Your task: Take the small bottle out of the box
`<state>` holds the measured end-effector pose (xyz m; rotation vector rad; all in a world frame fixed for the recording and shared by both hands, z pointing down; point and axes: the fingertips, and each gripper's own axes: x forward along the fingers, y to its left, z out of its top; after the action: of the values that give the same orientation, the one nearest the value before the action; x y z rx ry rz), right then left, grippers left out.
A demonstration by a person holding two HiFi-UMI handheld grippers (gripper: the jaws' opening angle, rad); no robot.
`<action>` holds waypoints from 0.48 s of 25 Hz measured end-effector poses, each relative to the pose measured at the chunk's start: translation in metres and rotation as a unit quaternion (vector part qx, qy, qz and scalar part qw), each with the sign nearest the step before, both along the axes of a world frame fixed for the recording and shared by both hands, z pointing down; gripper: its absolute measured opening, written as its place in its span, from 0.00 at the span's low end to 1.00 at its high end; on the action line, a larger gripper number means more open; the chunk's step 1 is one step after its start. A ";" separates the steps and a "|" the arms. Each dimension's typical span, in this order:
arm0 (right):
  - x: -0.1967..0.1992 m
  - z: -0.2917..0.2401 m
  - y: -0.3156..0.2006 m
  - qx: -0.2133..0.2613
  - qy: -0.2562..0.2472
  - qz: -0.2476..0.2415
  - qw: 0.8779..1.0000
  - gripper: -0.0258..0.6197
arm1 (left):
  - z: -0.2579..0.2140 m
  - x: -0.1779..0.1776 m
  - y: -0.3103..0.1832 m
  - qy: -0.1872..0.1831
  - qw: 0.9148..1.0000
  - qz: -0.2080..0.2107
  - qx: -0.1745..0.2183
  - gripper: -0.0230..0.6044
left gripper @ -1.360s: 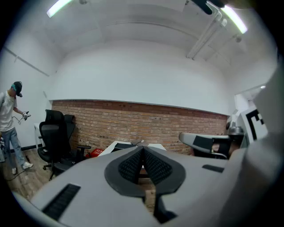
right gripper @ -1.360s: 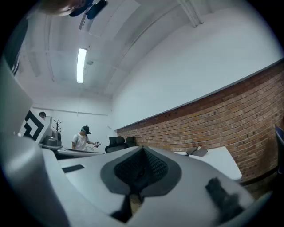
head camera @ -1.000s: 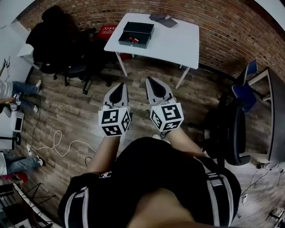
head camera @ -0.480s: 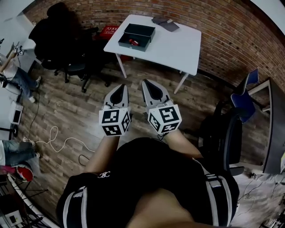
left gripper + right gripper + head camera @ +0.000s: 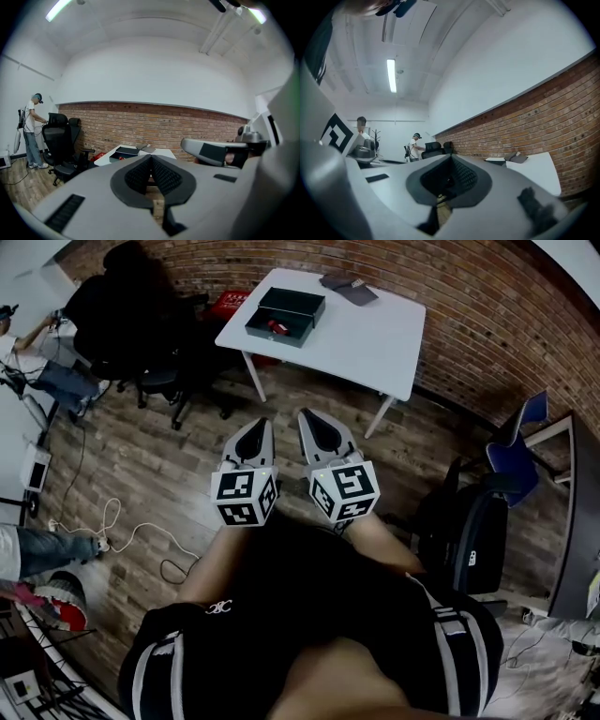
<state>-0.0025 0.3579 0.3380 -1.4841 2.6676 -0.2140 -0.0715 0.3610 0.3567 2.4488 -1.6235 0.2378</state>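
Note:
A dark open box lies on the white table at the far side of the room, with a small red bottle inside it. My left gripper and right gripper are held side by side over the wooden floor, well short of the table, both shut and empty. In the left gripper view the box appears beyond the closed left gripper, with the right gripper alongside. In the right gripper view the right gripper is closed, and the table lies to the right.
Black office chairs stand left of the table, and another chair and a blue one to the right. A red item sits beside the table. A grey pouch lies on it. A cable trails on the floor. A person stands at the left.
Both grippers have drifted slightly with the wearer, still shut and side by side. The floor and the chair on the right have shifted in view, and the people at the left edge have moved.

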 end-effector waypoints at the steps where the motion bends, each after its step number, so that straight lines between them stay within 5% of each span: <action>1: 0.002 0.001 -0.001 0.000 -0.001 0.001 1.000 0.09 | 0.001 0.002 -0.001 -0.001 1.000 0.001 -0.001 0.06; 12: 0.014 0.007 -0.025 0.000 0.001 0.019 1.000 0.09 | 0.009 0.012 -0.026 0.003 1.000 0.016 0.001 0.06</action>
<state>0.0120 0.3328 0.3448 -1.5347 2.6377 -0.2113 -0.0600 0.3346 0.3653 2.4769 -1.5840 0.2340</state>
